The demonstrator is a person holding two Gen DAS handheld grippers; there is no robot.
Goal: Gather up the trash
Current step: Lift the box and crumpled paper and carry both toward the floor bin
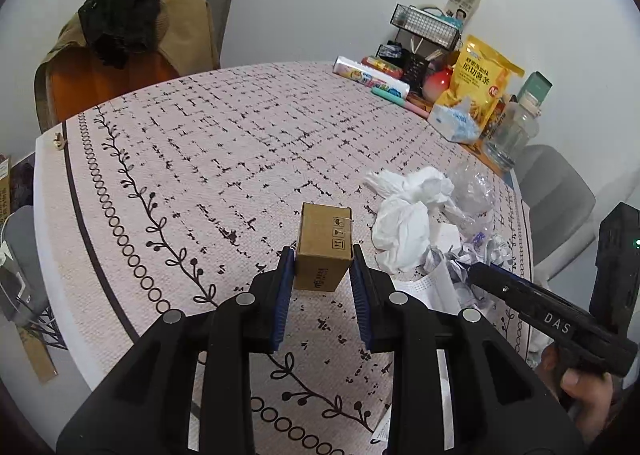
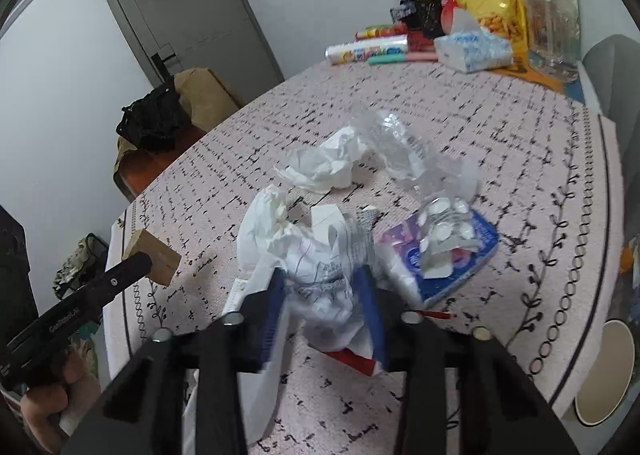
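On the table [image 1: 200,159], the box [image 1: 324,255] sits between the left gripper [image 1: 322,267] fingers, clear of the cloth in the right view. Right of it lies the trash heap: tissue [image 1: 404,215], plastic wrap [image 1: 472,187] behind, crumpled paper [image 2: 320,275] nearest, between the right gripper [image 2: 322,287] fingers. A blister pack [image 2: 444,239] lies on a wrapper [image 2: 472,255] right of the paper. At the far edge stand a snack bag [image 1: 476,83], tissue pack [image 1: 456,121] and jar [image 1: 512,135]. A chair [image 1: 120,67] stands behind the table.

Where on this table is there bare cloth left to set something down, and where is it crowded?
Free: the wide stretch of tablecloth between the cardboard box and the draped chair, running to the left edge. Crowded: the crumpled paper and plastic pile on the right, and the far corner around the yellow snack bag and tissue pack.
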